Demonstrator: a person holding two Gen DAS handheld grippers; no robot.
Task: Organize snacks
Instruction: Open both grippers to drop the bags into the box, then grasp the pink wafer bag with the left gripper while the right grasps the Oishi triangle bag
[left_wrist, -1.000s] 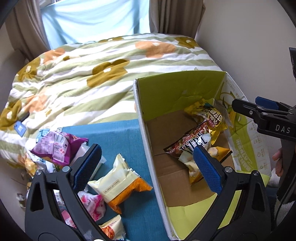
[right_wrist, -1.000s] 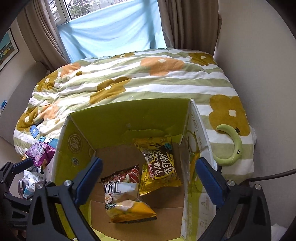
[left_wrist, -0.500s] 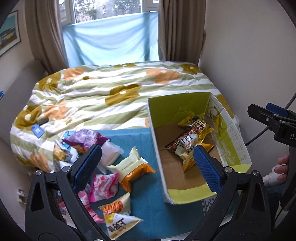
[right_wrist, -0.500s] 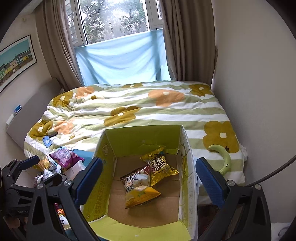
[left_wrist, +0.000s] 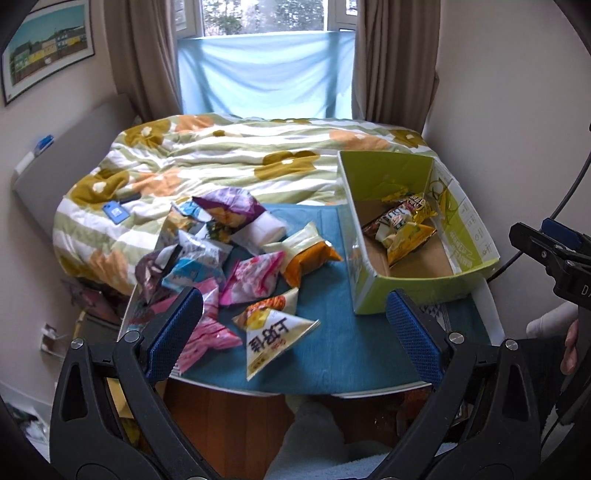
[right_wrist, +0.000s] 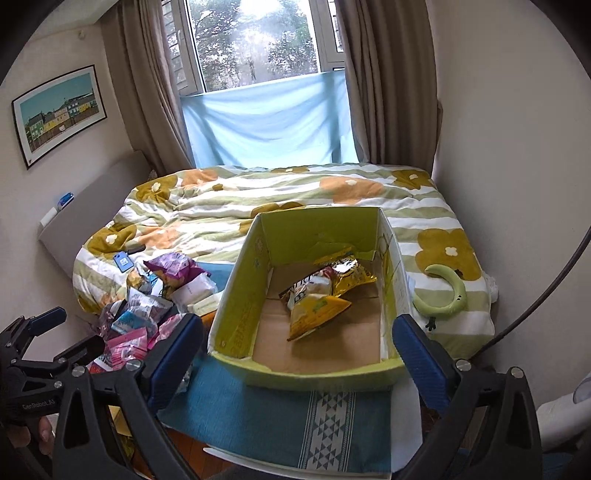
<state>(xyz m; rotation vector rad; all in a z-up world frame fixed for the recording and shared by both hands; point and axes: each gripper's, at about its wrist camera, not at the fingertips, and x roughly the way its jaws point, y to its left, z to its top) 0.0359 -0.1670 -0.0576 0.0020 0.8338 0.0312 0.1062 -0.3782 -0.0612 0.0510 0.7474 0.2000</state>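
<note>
A green cardboard box (left_wrist: 410, 291) (right_wrist: 236, 325) stands on a blue cloth (left_wrist: 332, 354) and holds a few snack bags (left_wrist: 402, 229) (right_wrist: 321, 295). A pile of loose snack bags (left_wrist: 207, 240) (right_wrist: 147, 306) lies left of the box, with a yellow-white triangular bag (left_wrist: 273, 332) nearest me and an orange-white bag (left_wrist: 306, 251) by the box. My left gripper (left_wrist: 291, 332) is open and empty, well back above the cloth's near edge. My right gripper (right_wrist: 299, 350) is open and empty, back from the box's near wall.
A bed with a flowered, striped duvet (left_wrist: 221, 162) (right_wrist: 295, 199) lies behind the cloth. A green crescent toy (right_wrist: 447, 295) rests on the duvet right of the box. A blue card (left_wrist: 115, 212) lies on the bed's left side. Walls stand close on both sides.
Both grippers have pulled back and up from the box and snacks. The whole cloth, the pile and the window have come into view. Both stay open and empty.
</note>
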